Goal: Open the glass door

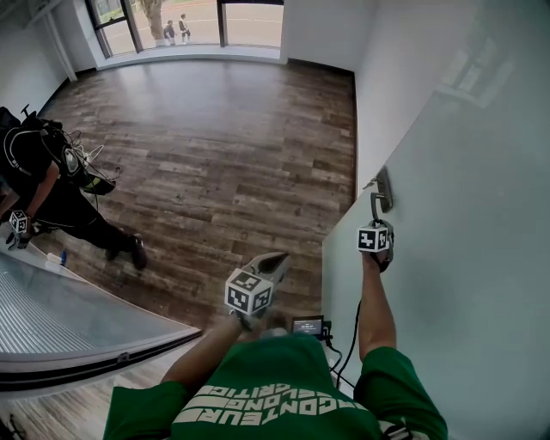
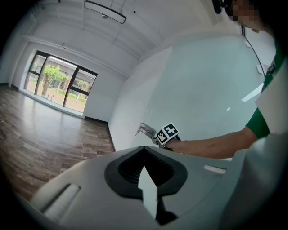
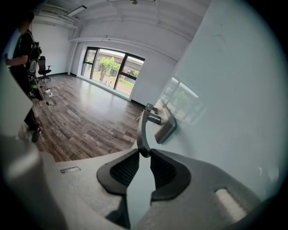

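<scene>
Frosted glass door (image 1: 464,223) at right, metal handle (image 3: 145,126) near its edge. On handle's free end, right tool (image 3: 145,152) clamped tight; left tool (image 2: 144,148) closed, empty, held back. Likely heavy, stiff, smooth pane; best worked by the handle alone.

Two grippers: a left gripper (image 1: 273,258) and a right gripper (image 1: 376,225). One glass door (image 1: 464,258) with one handle (image 1: 375,203). Two people indoors: a person in green (image 1: 284,391) and a person in black (image 1: 51,185). Beyond the window (image 1: 215,21), two small figures (image 1: 169,32), probably people. One chair (image 3: 43,67).
</scene>
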`<state>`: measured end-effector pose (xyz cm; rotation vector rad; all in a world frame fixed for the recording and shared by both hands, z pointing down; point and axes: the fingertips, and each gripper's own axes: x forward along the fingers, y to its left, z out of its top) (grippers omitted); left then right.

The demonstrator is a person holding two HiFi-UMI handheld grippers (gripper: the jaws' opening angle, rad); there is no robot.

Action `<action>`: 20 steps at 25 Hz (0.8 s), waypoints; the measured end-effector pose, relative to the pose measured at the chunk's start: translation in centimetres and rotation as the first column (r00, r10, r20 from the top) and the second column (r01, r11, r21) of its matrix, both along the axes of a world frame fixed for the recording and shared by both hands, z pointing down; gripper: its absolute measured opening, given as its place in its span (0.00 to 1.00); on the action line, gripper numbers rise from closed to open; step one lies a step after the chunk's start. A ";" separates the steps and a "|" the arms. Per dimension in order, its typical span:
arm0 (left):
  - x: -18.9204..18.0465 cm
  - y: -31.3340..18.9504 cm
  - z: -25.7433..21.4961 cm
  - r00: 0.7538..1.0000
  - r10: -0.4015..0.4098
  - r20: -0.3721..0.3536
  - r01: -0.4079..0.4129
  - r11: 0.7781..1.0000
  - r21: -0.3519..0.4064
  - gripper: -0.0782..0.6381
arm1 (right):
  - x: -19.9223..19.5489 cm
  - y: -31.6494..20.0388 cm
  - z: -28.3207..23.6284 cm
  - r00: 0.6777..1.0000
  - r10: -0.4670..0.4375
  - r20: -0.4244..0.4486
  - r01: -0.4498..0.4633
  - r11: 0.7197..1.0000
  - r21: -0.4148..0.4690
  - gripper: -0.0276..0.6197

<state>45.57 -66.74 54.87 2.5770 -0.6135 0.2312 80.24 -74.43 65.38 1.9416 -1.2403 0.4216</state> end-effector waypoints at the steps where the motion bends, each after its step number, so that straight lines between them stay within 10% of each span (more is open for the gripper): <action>1: 0.0 -0.1 0.1 1.000 -0.002 0.001 0.002 1.000 -0.001 0.13 | 0.3 0.0 0.0 1.000 0.005 -0.004 -0.005 1.000 -0.003 0.14; 20: 0.1 -0.8 0.0 1.000 -0.019 0.020 0.019 1.000 -0.008 0.13 | 5.7 1.2 -0.3 0.996 0.088 -0.026 -0.088 0.996 -0.001 0.14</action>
